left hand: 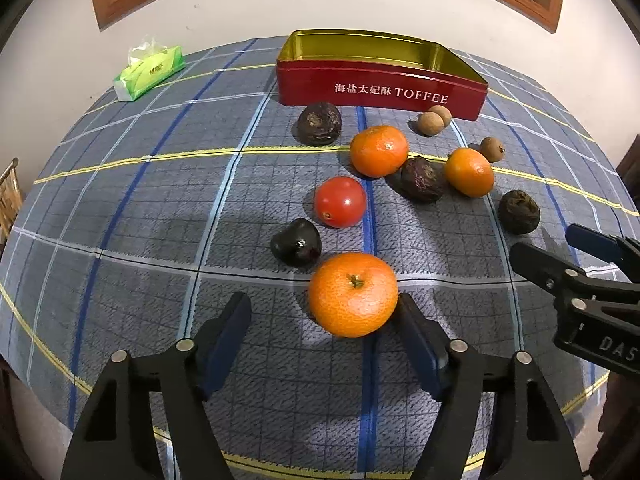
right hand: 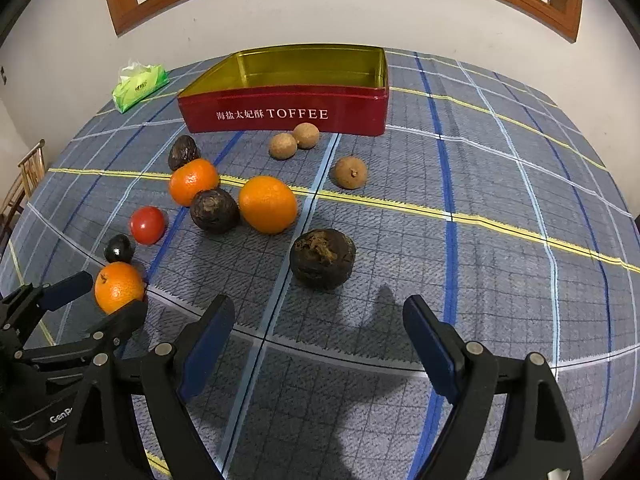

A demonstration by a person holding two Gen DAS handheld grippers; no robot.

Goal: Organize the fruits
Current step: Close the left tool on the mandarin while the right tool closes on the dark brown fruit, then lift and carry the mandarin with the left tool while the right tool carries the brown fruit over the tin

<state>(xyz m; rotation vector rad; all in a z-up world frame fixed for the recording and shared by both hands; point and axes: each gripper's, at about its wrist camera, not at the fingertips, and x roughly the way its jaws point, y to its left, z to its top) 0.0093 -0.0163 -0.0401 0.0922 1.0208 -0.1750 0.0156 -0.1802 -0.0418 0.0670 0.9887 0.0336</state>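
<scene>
A red toffee tin (left hand: 380, 92) with a gold inside stands open at the back of the table, and also shows in the right wrist view (right hand: 284, 110). Fruit lies loose in front of it: tangerines, dark wrinkled passion fruits, brown longans, a red tomato (left hand: 340, 202) and a small black fruit (left hand: 296, 242). My left gripper (left hand: 322, 312) is open; its right finger touches the nearest tangerine (left hand: 352, 294), its left finger is apart from it. My right gripper (right hand: 318, 316) is open and empty, just short of a dark passion fruit (right hand: 322, 258).
A green tissue pack (left hand: 148, 68) lies at the back left. The round table carries a blue plaid cloth (left hand: 140, 208). A wall with a wood-framed window is behind. A chair (right hand: 28, 176) stands at the left.
</scene>
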